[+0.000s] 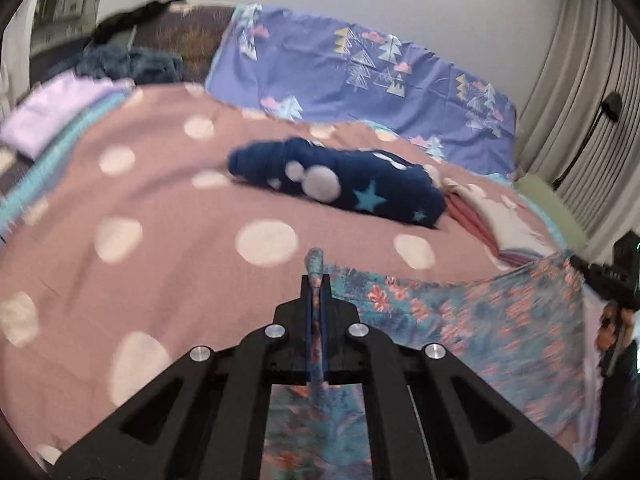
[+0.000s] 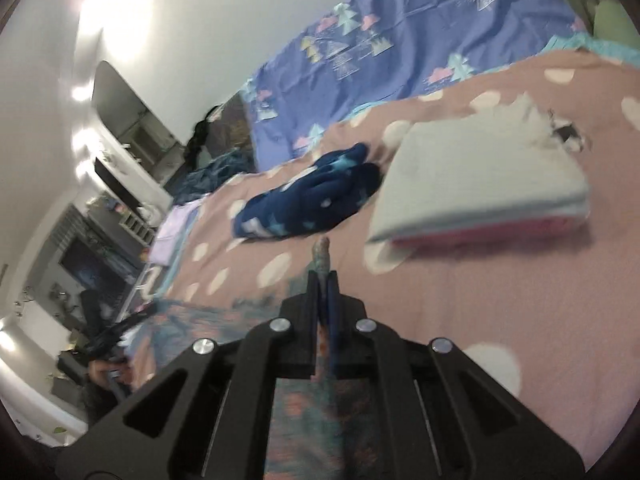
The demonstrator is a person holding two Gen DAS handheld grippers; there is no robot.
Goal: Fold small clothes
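Note:
A teal garment with orange flowers hangs stretched between my two grippers above the bed. My left gripper is shut on one corner of it. My right gripper is shut on the other corner; the right gripper also shows at the far right of the left wrist view. A crumpled navy garment with stars and white dots lies on the bed ahead, also in the right wrist view.
The bed has a pink cover with white dots and a purple sheet with tree prints behind. A folded stack of white and pink clothes lies right of the navy garment. A lilac folded piece lies at far left.

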